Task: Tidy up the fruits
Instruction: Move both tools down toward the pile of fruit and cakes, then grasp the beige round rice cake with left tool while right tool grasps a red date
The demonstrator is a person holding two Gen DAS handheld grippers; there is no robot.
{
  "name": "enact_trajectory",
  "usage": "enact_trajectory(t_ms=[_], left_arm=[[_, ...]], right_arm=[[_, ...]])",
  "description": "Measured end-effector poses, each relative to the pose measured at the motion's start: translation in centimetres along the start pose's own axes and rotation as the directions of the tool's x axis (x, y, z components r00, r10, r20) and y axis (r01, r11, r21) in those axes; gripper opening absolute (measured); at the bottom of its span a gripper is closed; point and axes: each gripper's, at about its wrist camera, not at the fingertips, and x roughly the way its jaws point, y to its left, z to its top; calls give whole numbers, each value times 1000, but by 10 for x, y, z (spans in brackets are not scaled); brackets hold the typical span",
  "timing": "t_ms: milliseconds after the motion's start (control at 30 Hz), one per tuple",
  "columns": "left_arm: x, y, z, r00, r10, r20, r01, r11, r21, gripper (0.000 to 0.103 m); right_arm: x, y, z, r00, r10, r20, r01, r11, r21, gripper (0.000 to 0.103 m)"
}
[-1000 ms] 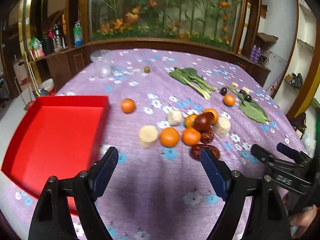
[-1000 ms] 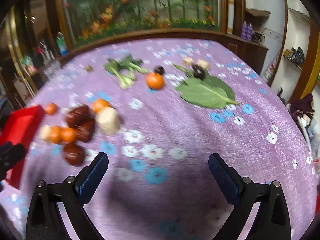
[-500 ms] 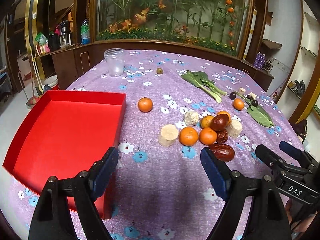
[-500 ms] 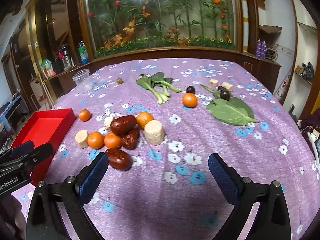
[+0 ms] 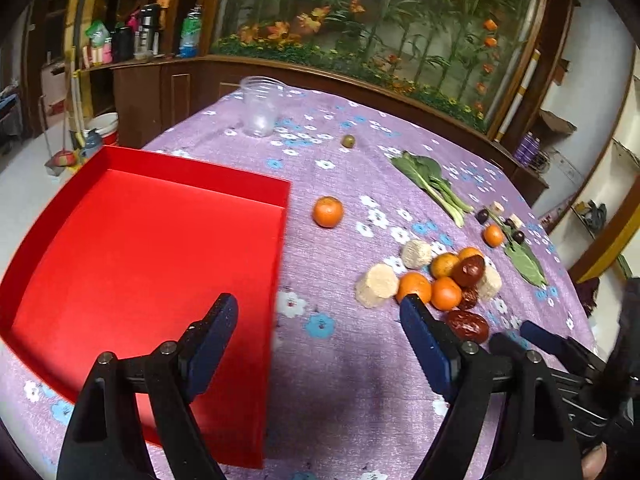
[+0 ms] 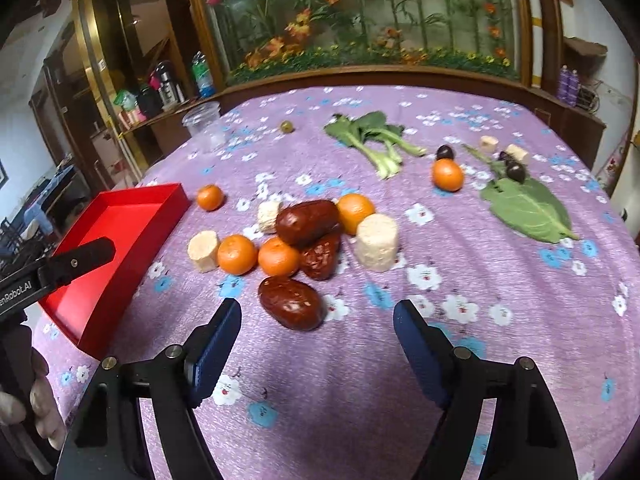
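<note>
A red tray (image 5: 140, 240) lies on the left of the purple flowered tablecloth; it also shows at the left edge (image 6: 120, 216). My left gripper (image 5: 318, 312) hovers over the tray's right wall, its jaws closing with nothing between them. A pile of tangerines (image 6: 278, 256), brown dates (image 6: 308, 220) and pale cut cylinders (image 6: 376, 242) sits mid-table. My right gripper (image 6: 317, 318) hangs just before the nearest date (image 6: 291, 303), which shows in the gap between the closing fingers, untouched. A lone tangerine (image 5: 328, 211) rests near the tray.
A clear plastic cup (image 5: 259, 106) and a small green fruit (image 5: 348, 141) stand at the back. Leafy greens (image 6: 372, 136), a big leaf (image 6: 528, 208), a tangerine (image 6: 447, 175) and dark round fruits (image 6: 444, 152) lie at the right. A person's hand (image 6: 36, 400) holds the left gripper.
The left view has swung left, so the tray fills more of it. The right gripper's jaws have narrowed clearly and it has come closer to the nearest date.
</note>
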Motion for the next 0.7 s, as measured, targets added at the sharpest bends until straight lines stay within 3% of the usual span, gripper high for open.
enact_trajectory(t_ms=[133, 433, 500, 600, 700], left_arm=[[19, -15, 2, 997, -61, -40, 62, 998, 26, 78], [72, -33, 13, 986, -35, -166, 54, 992, 111, 75], [82, -38, 15, 981, -34, -190, 61, 988, 139, 64], [89, -43, 16, 980, -29, -196, 64, 983, 171, 59], [91, -41, 19, 975, -52, -217, 92, 980, 176, 45]], right_arm=[[22, 8, 4, 997, 20, -68, -22, 999, -31, 75], [44, 8, 9, 993, 39, -113, -45, 998, -45, 68], [44, 8, 9, 993, 45, -112, -51, 997, -50, 62], [44, 8, 9, 992, 59, -113, -66, 996, -55, 54], [42, 8, 9, 990, 75, -116, -82, 995, -62, 48]])
